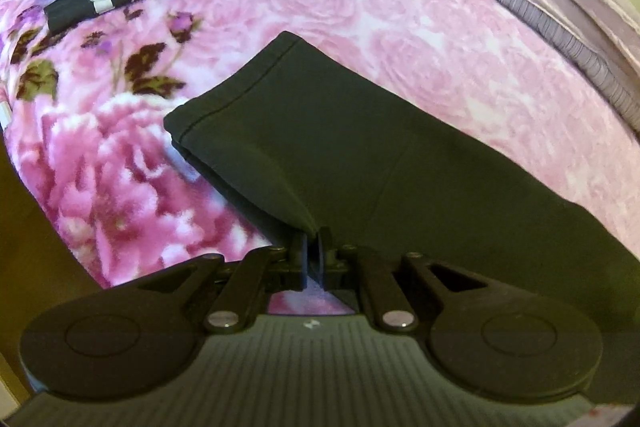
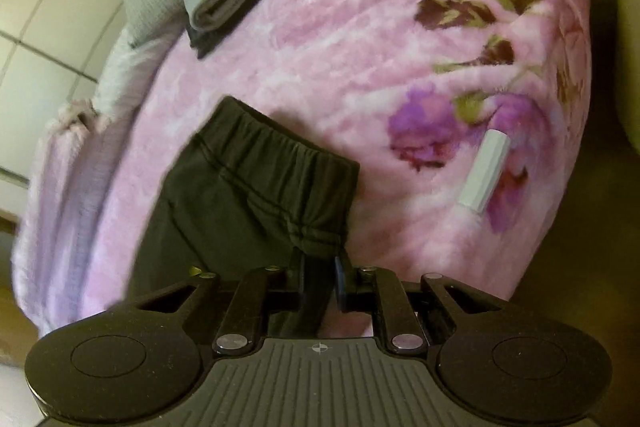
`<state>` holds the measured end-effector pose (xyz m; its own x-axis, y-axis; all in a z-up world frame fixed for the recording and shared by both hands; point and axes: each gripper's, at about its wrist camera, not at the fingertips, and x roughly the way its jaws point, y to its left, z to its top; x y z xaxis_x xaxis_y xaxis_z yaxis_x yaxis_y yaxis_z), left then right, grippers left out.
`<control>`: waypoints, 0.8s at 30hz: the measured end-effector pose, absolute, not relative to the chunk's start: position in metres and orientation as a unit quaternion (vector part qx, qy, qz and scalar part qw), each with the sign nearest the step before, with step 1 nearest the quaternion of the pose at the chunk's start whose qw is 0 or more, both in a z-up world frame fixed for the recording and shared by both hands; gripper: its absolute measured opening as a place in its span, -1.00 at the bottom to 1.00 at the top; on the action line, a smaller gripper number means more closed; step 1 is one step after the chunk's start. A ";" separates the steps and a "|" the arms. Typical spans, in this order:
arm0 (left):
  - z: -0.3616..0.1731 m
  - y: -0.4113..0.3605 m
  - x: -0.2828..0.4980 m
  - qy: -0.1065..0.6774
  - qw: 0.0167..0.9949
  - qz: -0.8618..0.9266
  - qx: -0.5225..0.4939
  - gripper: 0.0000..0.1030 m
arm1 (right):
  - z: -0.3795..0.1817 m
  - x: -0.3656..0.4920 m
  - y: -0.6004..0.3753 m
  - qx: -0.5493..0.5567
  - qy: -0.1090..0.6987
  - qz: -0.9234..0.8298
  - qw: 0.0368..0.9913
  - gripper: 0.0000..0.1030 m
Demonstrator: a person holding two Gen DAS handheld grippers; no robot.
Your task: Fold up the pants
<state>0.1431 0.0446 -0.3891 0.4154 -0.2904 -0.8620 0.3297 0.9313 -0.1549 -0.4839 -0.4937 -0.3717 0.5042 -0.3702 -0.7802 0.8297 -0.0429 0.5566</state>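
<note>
- Two grippers hold my dark pants (image 1: 360, 163), which lie on the pink flower blanket (image 1: 420, 39) of the bed.
- My left gripper (image 1: 314, 247) has its fingers pinching the leg edge, near the hems.
- My right gripper (image 2: 320, 267) has its fingers pinching the fabric by the waistband (image 2: 272, 151).
- I see the pants run long from one gripper to the other, so I think the next fold brings both ends together.

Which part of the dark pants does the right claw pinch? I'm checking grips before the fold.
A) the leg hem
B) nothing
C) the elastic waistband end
C: the right claw is shut on the gathered waistband end of the dark pants.
</note>
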 end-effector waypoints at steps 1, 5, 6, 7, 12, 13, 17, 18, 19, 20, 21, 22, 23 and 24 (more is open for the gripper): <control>-0.388 0.043 0.141 0.507 0.843 -0.178 0.025 -0.84 | -0.376 -0.482 -0.494 0.557 0.221 -0.457 0.658 -0.78; -0.369 0.033 0.128 0.516 0.836 -0.173 0.069 -0.77 | -0.360 -0.472 -0.502 0.519 0.290 -0.476 0.648 0.00; -0.360 0.030 0.122 0.513 0.835 -0.188 0.070 -0.77 | -0.352 -0.472 -0.503 0.502 0.299 -0.479 0.655 0.07; -0.349 0.026 0.115 0.506 0.835 -0.201 0.075 -0.77 | -0.342 -0.472 -0.503 0.482 0.299 -0.477 0.671 0.07; -0.326 -0.039 0.099 0.486 0.811 -0.315 0.087 -0.70 | -0.310 -0.466 -0.523 0.406 0.275 -0.468 0.735 0.14; -0.327 -0.058 0.098 0.485 0.801 -0.339 0.089 -0.69 | -0.309 -0.464 -0.532 0.407 0.267 -0.460 0.743 0.14; -0.340 -0.156 0.085 0.491 0.744 -0.444 0.092 -0.64 | -0.323 -0.442 -0.574 0.416 0.263 -0.413 0.766 0.23; -0.343 -0.178 0.079 0.493 0.729 -0.466 0.091 -0.62 | -0.328 -0.437 -0.582 0.419 0.265 -0.405 0.768 0.23; -0.346 -0.200 0.074 0.497 0.712 -0.488 0.088 -0.60 | -0.334 -0.433 -0.591 0.426 0.266 -0.394 0.770 0.23; -0.349 -0.221 0.067 0.502 0.694 -0.508 0.087 -0.58 | -0.339 -0.430 -0.597 0.434 0.265 -0.390 0.768 0.23; -0.353 -0.241 0.061 0.509 0.675 -0.528 0.085 -0.55 | -0.344 -0.428 -0.602 0.444 0.262 -0.386 0.765 0.23; -0.357 -0.261 0.054 0.516 0.655 -0.546 0.083 -0.53 | -0.350 -0.426 -0.607 0.454 0.260 -0.379 0.763 0.23; -0.360 -0.277 0.046 0.521 0.638 -0.561 0.084 -0.49 | -0.352 -0.424 -0.610 0.460 0.261 -0.374 0.762 0.23; -0.363 -0.293 0.036 0.525 0.621 -0.575 0.087 -0.45 | -0.355 -0.423 -0.612 0.461 0.260 -0.370 0.763 0.23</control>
